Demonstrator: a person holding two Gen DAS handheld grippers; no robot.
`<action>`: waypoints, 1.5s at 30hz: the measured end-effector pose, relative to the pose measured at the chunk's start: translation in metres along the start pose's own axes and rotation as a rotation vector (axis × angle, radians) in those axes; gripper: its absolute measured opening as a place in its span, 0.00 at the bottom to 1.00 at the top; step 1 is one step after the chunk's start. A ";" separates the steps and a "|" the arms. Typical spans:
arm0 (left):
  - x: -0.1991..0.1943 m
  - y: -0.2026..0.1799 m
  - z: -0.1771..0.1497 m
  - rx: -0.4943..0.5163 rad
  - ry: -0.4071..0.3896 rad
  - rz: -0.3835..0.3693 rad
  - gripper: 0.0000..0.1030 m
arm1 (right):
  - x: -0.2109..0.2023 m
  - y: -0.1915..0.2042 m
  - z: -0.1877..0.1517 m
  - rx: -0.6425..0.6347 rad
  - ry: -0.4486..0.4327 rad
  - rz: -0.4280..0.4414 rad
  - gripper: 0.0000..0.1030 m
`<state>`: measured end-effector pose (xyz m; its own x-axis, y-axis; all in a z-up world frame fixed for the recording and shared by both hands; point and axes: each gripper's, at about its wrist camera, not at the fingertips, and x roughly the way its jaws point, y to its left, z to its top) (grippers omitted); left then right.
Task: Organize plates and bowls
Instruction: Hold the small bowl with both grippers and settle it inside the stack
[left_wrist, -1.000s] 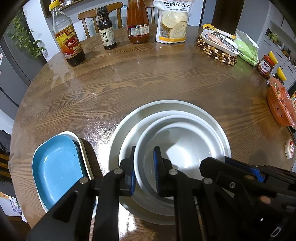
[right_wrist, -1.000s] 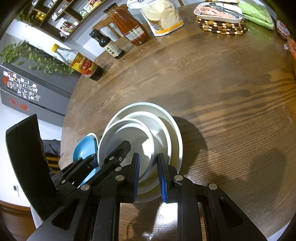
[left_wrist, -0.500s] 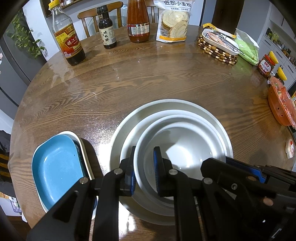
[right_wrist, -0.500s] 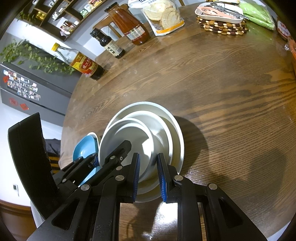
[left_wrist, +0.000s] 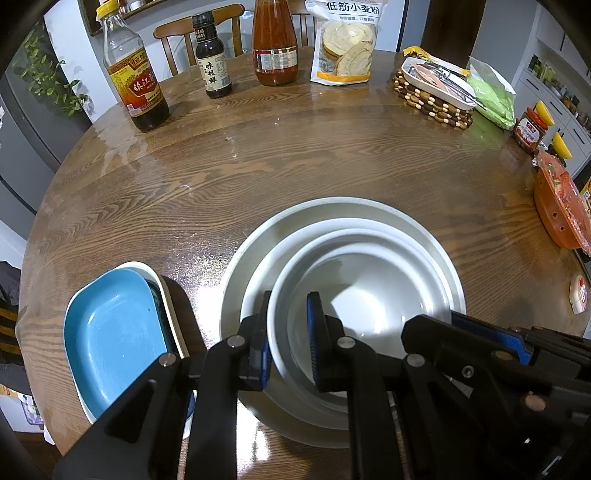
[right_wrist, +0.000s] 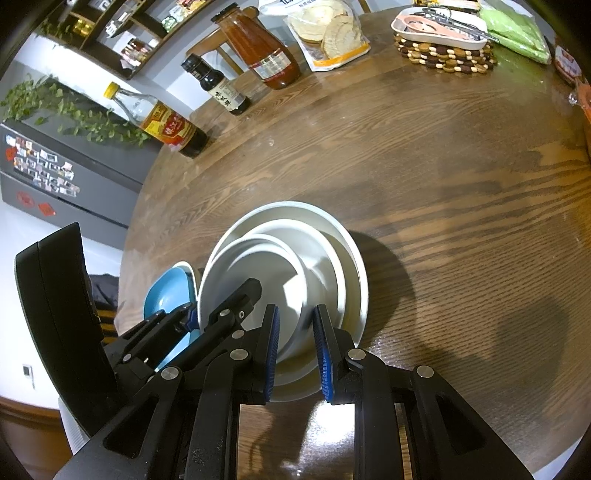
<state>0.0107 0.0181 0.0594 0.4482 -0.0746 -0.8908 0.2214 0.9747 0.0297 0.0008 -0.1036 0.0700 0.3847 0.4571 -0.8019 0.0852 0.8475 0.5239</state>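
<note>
A white bowl (left_wrist: 369, 295) sits nested on top of a stack of a wider white bowl (left_wrist: 258, 291) and a large white plate (left_wrist: 332, 210) on the round wooden table (left_wrist: 295, 155). My left gripper (left_wrist: 290, 299) is shut on the top bowl's near-left rim, one finger inside and one outside. In the right wrist view, my right gripper (right_wrist: 295, 308) is shut on the same white bowl (right_wrist: 258, 269) at its near-right rim. A blue dish (left_wrist: 110, 332) lies in a white-rimmed dish just left of the stack.
Three sauce bottles (left_wrist: 133, 81) and a bag of flour (left_wrist: 343, 40) stand along the far edge. A tray on a beaded trivet (left_wrist: 436, 92), a green bag, jars and an orange basket (left_wrist: 561, 206) line the right side. Bare wood lies beyond the stack.
</note>
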 end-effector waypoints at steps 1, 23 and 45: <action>0.000 0.000 0.000 0.001 -0.001 0.001 0.14 | 0.000 0.000 0.000 0.000 0.000 0.000 0.22; -0.003 0.000 -0.001 0.016 0.006 -0.002 0.17 | -0.003 0.003 -0.001 -0.023 0.005 -0.012 0.22; -0.008 0.001 -0.002 0.029 -0.003 0.013 0.18 | -0.008 0.003 -0.004 -0.034 -0.017 -0.003 0.22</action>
<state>0.0053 0.0199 0.0651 0.4538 -0.0630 -0.8889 0.2406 0.9691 0.0541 -0.0056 -0.1034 0.0767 0.3997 0.4506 -0.7982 0.0547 0.8575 0.5115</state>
